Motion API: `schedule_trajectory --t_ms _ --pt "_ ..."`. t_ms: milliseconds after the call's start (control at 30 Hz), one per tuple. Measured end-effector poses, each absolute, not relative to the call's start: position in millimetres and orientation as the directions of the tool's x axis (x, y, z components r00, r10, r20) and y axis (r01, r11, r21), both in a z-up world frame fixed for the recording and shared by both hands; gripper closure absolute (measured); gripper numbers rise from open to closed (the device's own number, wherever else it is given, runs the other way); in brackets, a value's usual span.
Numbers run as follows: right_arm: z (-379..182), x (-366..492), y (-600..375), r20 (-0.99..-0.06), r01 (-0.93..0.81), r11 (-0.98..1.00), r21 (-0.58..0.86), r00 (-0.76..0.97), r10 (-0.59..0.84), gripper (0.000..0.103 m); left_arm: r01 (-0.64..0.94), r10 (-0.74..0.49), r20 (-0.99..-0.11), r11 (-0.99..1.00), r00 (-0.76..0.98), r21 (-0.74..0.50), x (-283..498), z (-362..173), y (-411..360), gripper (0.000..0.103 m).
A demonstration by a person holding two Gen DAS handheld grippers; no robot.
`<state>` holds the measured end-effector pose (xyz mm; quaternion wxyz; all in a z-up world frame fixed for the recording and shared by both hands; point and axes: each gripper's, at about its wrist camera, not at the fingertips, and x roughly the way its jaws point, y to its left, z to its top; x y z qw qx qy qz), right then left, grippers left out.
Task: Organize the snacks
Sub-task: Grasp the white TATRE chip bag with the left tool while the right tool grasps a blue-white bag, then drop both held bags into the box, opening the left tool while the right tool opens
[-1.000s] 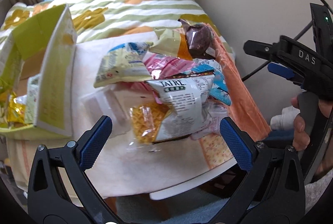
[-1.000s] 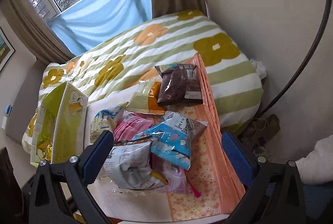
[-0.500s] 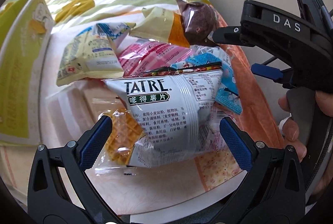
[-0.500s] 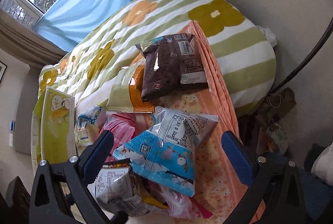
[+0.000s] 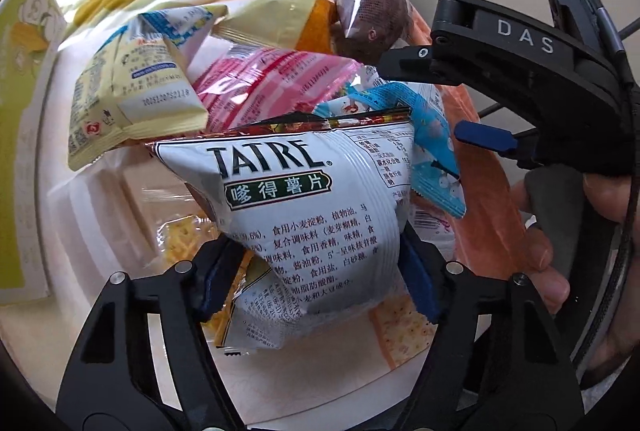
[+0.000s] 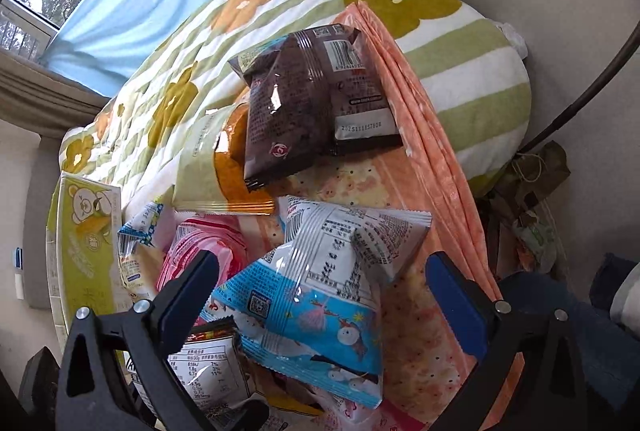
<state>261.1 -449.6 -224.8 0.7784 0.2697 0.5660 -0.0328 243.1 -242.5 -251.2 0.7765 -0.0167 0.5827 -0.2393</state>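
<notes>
White chip bag (image 5: 304,215) between closing jaws

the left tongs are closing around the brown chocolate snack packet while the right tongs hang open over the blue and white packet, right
Not quite. The left wrist view shows the left tongs closing around the white crisp packet printed TATRE, not the brown one. The right tongs do hang open over the blue and white packet.

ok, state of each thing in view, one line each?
left hand-held gripper: jaws closing, pads pinching the white chip bag
white chip bag: squeezed, atop the pile
right hand-held gripper: open, astride the blue bag
blue bag: sealed, lying loose
brown bag: sealed, untouched
</notes>
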Motion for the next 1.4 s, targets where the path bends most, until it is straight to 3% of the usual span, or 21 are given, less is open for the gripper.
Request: schedule_trajectory --t_ms 233,733,900,1000,1200,1400 --pt "-239.6 259.3 -454.1 -0.898 0.399 0.820 0.410 0.332 0.288 0.000 0.370 -0.401 -0.895 0.875 0.194 -0.312 245.4 -250.7 -239.7 0.041" --pt "-241.2 263.4 -448.2 -0.908 0.400 0.828 0.394 0.309 0.282 0.005 0.341 -0.386 -0.895 0.891 0.224 -0.299 235.5 -239.6 -225.4 0.044" --pt "-249.1 261.1 -444.8 -0.908 0.400 0.824 0.400 0.291 0.300 0.025 0.323 -0.380 -0.897 0.898 0.225 -0.299 234.4 -239.8 -218.8 0.044" --pt "-249.1 258.9 -447.2 -0.907 0.394 0.826 0.403 0.295 0.302 0.031 0.315 -0.379 -0.896 0.901 0.231 -0.299 234.4 -239.4 -218.1 0.044" --pt "-241.6 252.9 -446.1 -0.910 0.365 0.849 0.383 0.310 0.277 0.040 0.311 -0.376 -0.895 0.903 0.240 -0.296 229.6 -237.0 -216.9 0.044" --pt "-232.1 242.7 -446.3 -0.896 0.342 0.850 0.400 0.338 0.286 0.042 0.307 -0.374 -0.889 0.906 0.264 -0.291 224.2 -228.0 -213.9 0.044"
